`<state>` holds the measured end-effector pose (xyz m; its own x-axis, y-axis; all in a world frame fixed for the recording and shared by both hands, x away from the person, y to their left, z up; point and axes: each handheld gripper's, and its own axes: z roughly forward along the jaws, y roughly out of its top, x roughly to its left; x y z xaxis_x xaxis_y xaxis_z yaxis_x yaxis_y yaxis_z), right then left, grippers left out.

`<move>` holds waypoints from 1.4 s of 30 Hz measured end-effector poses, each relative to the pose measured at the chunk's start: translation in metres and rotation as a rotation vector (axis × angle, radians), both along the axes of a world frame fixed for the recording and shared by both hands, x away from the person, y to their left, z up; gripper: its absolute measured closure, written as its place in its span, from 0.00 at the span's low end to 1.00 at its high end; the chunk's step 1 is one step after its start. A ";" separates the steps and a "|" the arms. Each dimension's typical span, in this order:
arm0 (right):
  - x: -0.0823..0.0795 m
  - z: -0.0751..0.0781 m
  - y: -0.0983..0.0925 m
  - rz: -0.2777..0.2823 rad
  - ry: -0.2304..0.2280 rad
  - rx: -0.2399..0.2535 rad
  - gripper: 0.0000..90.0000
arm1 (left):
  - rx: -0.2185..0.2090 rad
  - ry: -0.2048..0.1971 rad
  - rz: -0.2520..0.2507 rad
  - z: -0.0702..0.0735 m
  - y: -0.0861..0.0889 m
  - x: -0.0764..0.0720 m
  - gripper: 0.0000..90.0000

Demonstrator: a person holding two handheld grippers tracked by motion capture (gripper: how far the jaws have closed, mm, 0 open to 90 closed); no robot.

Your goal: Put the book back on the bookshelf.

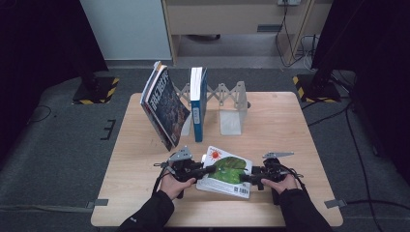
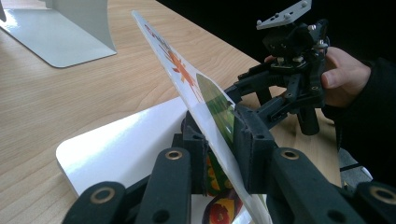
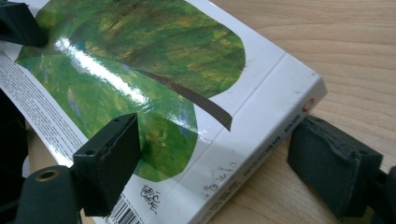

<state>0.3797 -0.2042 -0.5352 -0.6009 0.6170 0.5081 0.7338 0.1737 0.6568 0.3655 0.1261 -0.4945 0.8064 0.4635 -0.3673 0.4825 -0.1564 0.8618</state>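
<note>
A white picture book (image 1: 227, 170) with a green leaf on its cover lies near the table's front edge. My left gripper (image 1: 211, 169) is shut on the book's front cover (image 2: 187, 79), which stands raised at a steep tilt off the white page (image 2: 121, 140) beneath; in the left gripper view the left gripper (image 2: 219, 140) pinches the cover near its edge. My right gripper (image 1: 243, 178) is at the book's right side. In the right gripper view the book (image 3: 154, 60) sits with its spine between the jaws of the right gripper (image 3: 222, 158), which stand open, one over the cover, one beside the spine.
At the back of the wooden table (image 1: 290, 135) a dark-covered book (image 1: 164, 104) leans left and a blue book (image 1: 197, 101) stands upright against white bookends (image 1: 231, 118). A white bookend base (image 2: 60, 28) lies ahead of the left gripper. A hand holds the right gripper (image 2: 289, 70).
</note>
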 end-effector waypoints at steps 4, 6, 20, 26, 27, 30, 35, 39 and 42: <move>0.001 0.000 -0.001 0.001 0.003 0.004 0.21 | 0.003 0.014 0.006 -0.002 0.001 0.001 0.83; 0.000 0.000 0.000 -0.003 -0.001 -0.002 0.23 | 0.024 0.033 0.020 -0.004 0.002 0.001 0.82; -0.002 0.000 0.002 -0.024 -0.061 -0.065 0.32 | 0.228 0.119 0.164 -0.019 -0.001 0.004 0.55; -0.002 0.000 0.001 -0.020 -0.064 -0.068 0.33 | 0.246 0.130 0.174 -0.022 -0.001 0.005 0.52; -0.002 0.000 0.002 -0.023 -0.062 -0.067 0.33 | 0.245 0.132 0.174 -0.023 -0.001 0.006 0.52; -0.002 0.000 0.002 -0.026 -0.059 -0.064 0.32 | 0.221 0.152 0.179 -0.026 0.001 0.007 0.52; 0.000 0.001 0.002 -0.032 -0.030 -0.046 0.32 | 0.188 0.187 0.186 -0.031 0.004 0.008 0.52; 0.002 0.002 0.003 -0.052 0.003 -0.036 0.32 | 0.172 0.200 0.191 -0.033 0.005 0.007 0.51; 0.002 0.002 0.003 -0.060 0.009 -0.028 0.32 | 0.155 0.210 0.191 -0.034 0.005 0.007 0.51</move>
<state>0.3821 -0.2010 -0.5333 -0.5576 0.6660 0.4954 0.7494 0.1472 0.6456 0.3724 0.1313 -0.5287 0.6135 0.6624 -0.4300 0.6806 -0.1673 0.7133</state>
